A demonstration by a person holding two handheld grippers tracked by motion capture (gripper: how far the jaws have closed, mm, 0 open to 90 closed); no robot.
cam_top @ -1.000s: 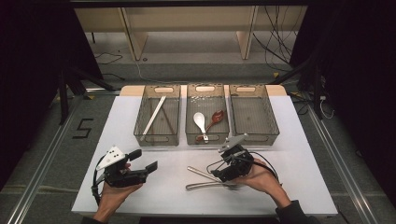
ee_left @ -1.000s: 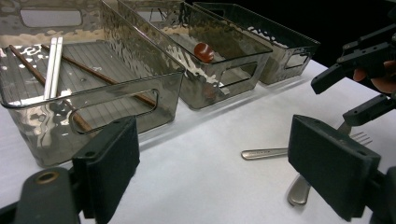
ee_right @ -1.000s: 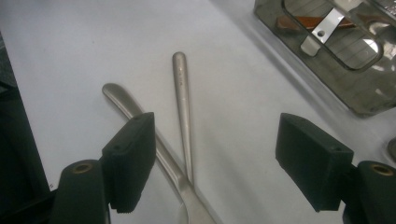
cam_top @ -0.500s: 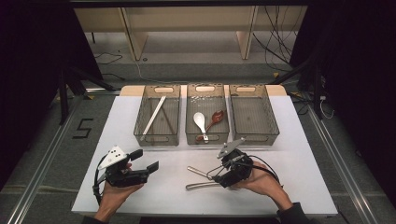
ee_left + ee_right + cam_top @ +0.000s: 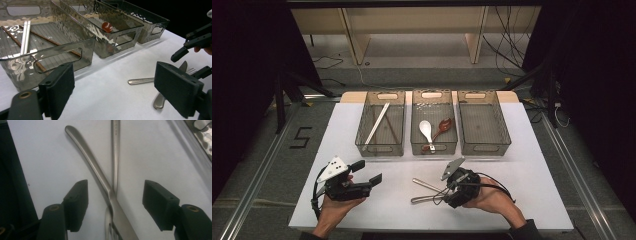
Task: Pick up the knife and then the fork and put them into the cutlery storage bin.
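Nearest the person, the right gripper [image 5: 451, 191] is held low over the worktop [image 5: 532, 170] at its near right, its jaws apart but lately closing in, the pads pressing on nothing. Between them lie the two pieces in hand, a steel knife [image 5: 100, 173] and a steel fork [image 5: 115, 155], crossed one over the other and resting flat on the white surface; their handles run away to the left in the high view. Both are judged stiff, fairly light, smooth and liable to slip, and not fragile. Lying flat, they offer little height to pinch, and the crossing means that one may drag the other along. The soundest hold appears to be across a single handle, clear of the crossing, with the pads squeezing its narrow edges. The left gripper [image 5: 364, 175] is held at the near left, jaws released and holding nothing, well apart from the cutlery. The worktop between the two grippers is bare, giving free room to lift and swing; its near edge lies just behind the hands. Farther off stand three clear plastic bins in a row: the left bin [image 5: 362, 131] holds chopsticks [image 5: 377, 125], the middle bin [image 5: 414, 131] a white spoon [image 5: 426, 129] and a brown spoon [image 5: 444, 125], and the right bin [image 5: 504, 131] stands vacant. Their raised rims must be cleared on any delivery.
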